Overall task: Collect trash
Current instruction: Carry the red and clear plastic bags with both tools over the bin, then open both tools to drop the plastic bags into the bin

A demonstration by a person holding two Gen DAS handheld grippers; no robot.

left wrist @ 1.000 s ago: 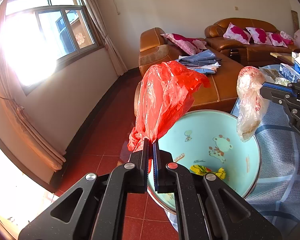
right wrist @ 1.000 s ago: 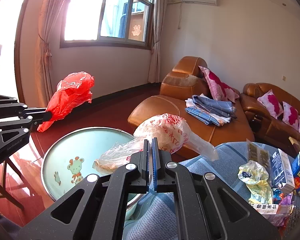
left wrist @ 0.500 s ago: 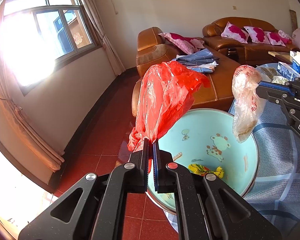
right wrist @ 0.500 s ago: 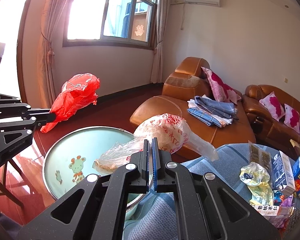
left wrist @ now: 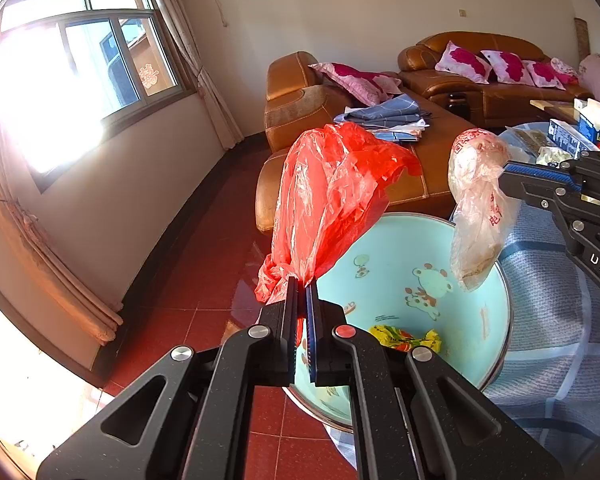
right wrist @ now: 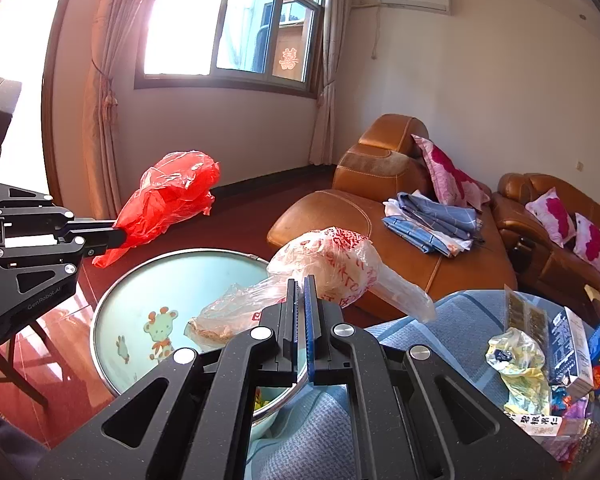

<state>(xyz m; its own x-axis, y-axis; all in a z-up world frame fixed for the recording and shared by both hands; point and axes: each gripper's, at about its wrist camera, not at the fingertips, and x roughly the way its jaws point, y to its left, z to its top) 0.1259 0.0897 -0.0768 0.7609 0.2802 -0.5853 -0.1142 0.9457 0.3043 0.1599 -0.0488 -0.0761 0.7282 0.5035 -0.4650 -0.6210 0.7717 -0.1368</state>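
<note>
Pinching a red bag (left wrist: 332,200) in the left gripper (left wrist: 302,284), right gripper (right wrist: 300,280) clamping a clear bag (right wrist: 328,264), blue tablecloth (right wrist: 460,320), red-tiled floor (left wrist: 204,280), tan sofa (right wrist: 380,200).

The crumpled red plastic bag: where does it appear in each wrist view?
Left wrist view: the crumpled red plastic bag is at centre, clamped in the left gripper.
Right wrist view: the bag is at left, above the shared landmark, the round light-blue cartoon basin.

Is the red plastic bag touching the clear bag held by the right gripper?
Apart. The right wrist view shows red bag and clear bag separated by open floor.
</note>
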